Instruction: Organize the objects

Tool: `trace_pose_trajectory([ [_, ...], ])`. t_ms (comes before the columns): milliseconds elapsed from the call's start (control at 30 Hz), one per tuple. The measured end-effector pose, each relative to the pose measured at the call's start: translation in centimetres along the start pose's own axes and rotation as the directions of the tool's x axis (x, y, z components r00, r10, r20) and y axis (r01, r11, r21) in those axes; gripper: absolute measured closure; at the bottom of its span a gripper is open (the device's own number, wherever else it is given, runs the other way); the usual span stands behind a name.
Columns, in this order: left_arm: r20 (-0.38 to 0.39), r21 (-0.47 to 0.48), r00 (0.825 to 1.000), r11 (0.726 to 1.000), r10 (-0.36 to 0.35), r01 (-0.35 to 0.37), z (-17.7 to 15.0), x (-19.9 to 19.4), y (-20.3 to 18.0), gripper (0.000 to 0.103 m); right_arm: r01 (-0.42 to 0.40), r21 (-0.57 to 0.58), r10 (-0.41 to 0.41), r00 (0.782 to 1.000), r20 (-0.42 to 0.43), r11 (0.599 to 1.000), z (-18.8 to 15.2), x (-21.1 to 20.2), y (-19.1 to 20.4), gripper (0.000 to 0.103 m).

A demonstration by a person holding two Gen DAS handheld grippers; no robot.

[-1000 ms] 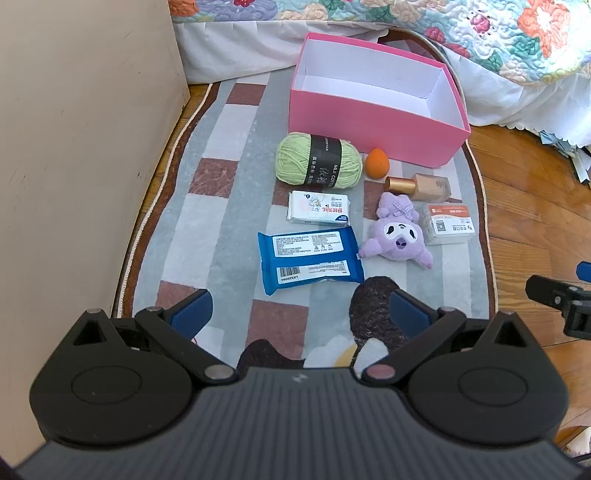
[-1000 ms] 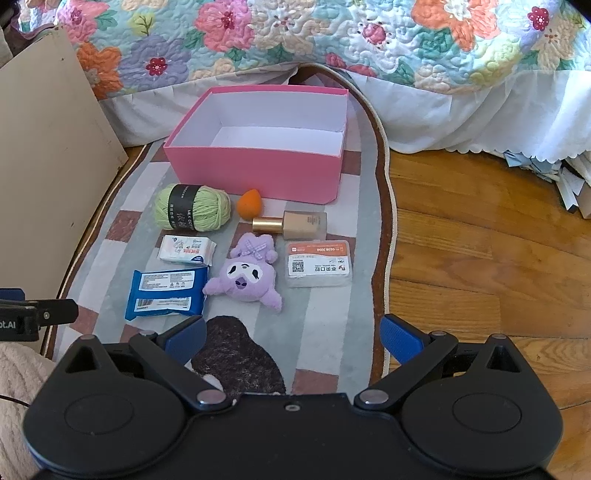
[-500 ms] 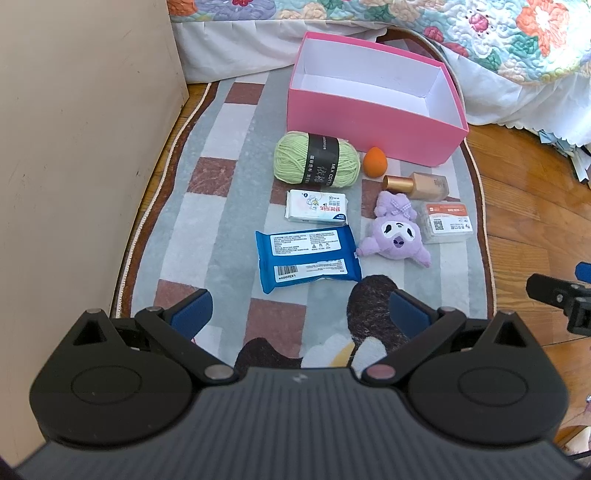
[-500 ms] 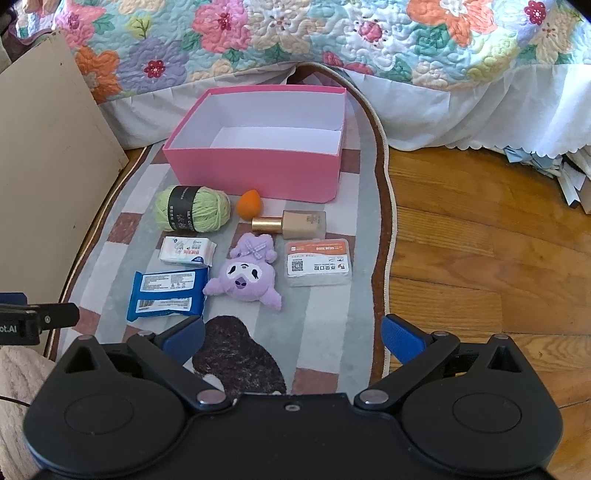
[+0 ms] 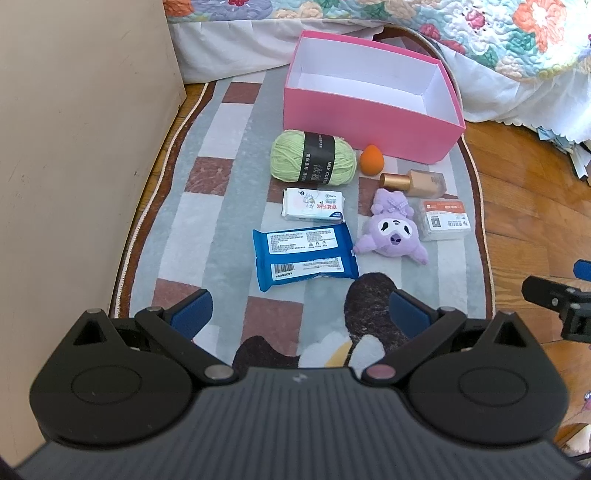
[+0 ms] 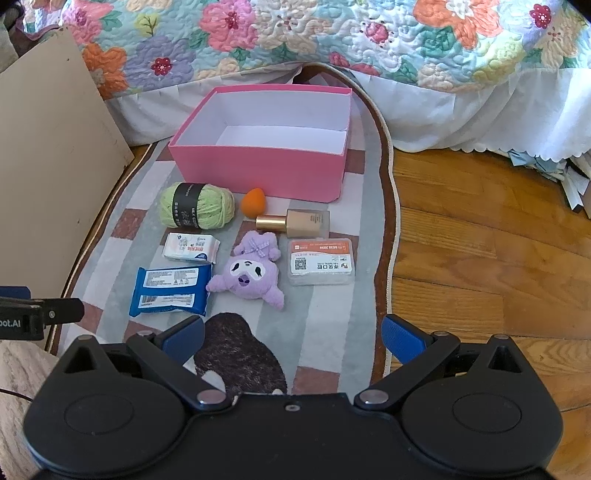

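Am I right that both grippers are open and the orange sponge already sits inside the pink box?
Not quite: the orange sponge lies on the rug just in front of the pink box, as the right wrist view shows. Both the left gripper and right gripper are open.

Pink box [image 6: 258,168] w/ white inside; lime-green yarn [image 6: 197,209], black band; orange sponge [image 6: 252,201]; purple plush [image 6: 251,275]; blue wipes pack [image 6: 171,290]; grey/brown/white checked rug [image 5: 221,206]; floral quilt [image 6: 332,33].

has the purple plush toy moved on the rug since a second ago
No. The purple plush toy lies in the same spot, between the blue wipes pack and the clear plastic box; only the camera shifted slightly.
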State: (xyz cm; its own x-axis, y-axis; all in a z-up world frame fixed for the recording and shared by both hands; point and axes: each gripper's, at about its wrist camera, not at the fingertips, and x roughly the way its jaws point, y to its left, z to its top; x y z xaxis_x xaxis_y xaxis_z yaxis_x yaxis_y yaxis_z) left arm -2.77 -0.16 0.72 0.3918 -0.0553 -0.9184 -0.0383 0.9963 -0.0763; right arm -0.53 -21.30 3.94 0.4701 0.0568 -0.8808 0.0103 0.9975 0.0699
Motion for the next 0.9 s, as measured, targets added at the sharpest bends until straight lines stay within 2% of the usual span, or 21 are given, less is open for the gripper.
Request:
trace_pose_trajectory([
  [133,-0.001,-0.001,1.0,1.0,-0.001,0.001,0.0,0.0,0.0,0.0,-0.004,-0.003,0.004,1.0,-0.009,1.0,0.0,0.2,0.0,0.0],
  [300,-0.001,0.0,1.0,1.0,-0.002,0.002,0.0,0.0,0.0,0.0,-0.051,0.014,0.052,0.998,-0.024,0.999,-0.1,0.2,0.1,0.0],
  [600,-0.001,0.001,1.0,1.0,-0.002,0.002,0.1,0.0,-0.1,0.0,-0.024,-0.002,0.024,1.0,-0.013,1.0,-0.1,0.1,0.5,0.0],
  [900,-0.007,0.006,1.0,1.0,0.001,-0.001,0.0,0.0,-0.5,0.0,-0.033,-0.014,0.033,0.999,-0.027,0.999,-0.1,0.4,1.1,0.0],
])
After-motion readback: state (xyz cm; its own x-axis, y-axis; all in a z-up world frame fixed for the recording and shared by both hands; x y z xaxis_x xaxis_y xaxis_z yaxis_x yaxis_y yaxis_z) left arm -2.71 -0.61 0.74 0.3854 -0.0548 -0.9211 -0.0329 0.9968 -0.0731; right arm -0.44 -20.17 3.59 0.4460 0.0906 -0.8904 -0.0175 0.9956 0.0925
